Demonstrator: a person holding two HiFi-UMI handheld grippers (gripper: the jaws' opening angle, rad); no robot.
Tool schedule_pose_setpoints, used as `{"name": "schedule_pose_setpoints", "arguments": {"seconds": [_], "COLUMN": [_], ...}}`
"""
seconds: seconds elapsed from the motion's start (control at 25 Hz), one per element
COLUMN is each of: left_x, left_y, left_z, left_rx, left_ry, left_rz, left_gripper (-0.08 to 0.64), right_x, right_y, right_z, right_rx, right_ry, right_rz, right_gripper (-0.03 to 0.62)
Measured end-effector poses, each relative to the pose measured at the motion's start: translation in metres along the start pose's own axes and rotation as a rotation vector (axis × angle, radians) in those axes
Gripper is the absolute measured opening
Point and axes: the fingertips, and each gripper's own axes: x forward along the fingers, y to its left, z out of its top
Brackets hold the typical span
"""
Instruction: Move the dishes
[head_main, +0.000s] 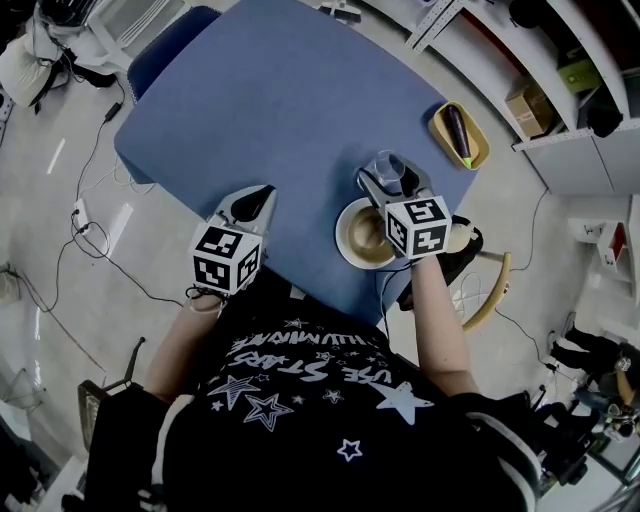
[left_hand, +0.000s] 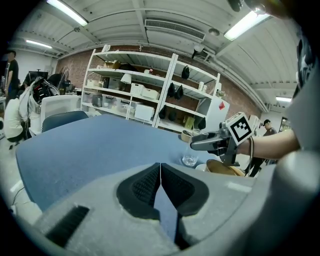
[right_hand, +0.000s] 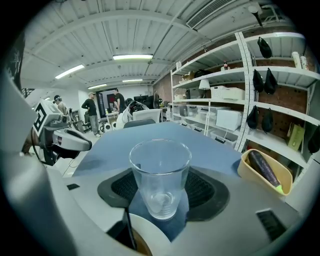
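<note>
A tan bowl (head_main: 358, 236) sits mouth up at the near edge of the blue bench (head_main: 290, 100), closest to the person. To the left of the bowl and well apart from it, the left tongs (left_hand: 160, 174) hover at the bench edge. Their pads are pressed together with nothing between them. The right tongs (right_hand: 160, 189) reach over the bowl from the near side and are clamped on a clear glass (right_hand: 160, 172), one pad against each side. The glass is just beyond the bowl: upright, long axis vertical, mouth up, empty. Farther beyond the bowl and to its right, at the bench corner, lies a yellow tray (head_main: 481, 143). It holds a dark aubergine (head_main: 456, 128) whose long axis runs along the tray's length, green tip toward the near side.
</note>
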Motion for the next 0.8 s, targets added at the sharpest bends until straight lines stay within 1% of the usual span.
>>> {"name": "schedule_pose_setpoints", "arguments": {"seconds": [0.44,0.56,0.8], "left_x": [0.001,-0.002,-0.003], "left_y": [-0.02,-0.025,-0.037], "left_z": [-0.003,-0.003,0.004], "left_rx": [0.02,0.022,0.03], "left_ry": [0.006,0.002,-0.021], "left_rz": [-0.026,-0.026,-0.032], "left_gripper": [0.021,0.022,0.021], "right_x": [-0.006,-0.015,-0.05], "right_y": [0.003,0.004,0.003], "right_z": [-0.008,-0.011,-0.027], "right_rx": [-0.031,-0.014,0.039], "right_ry": [0.024,0.024,0.024], "right_rz": [-0.013,-0.018,-0.049], "right_gripper": [0.284,0.288,0.29]}}
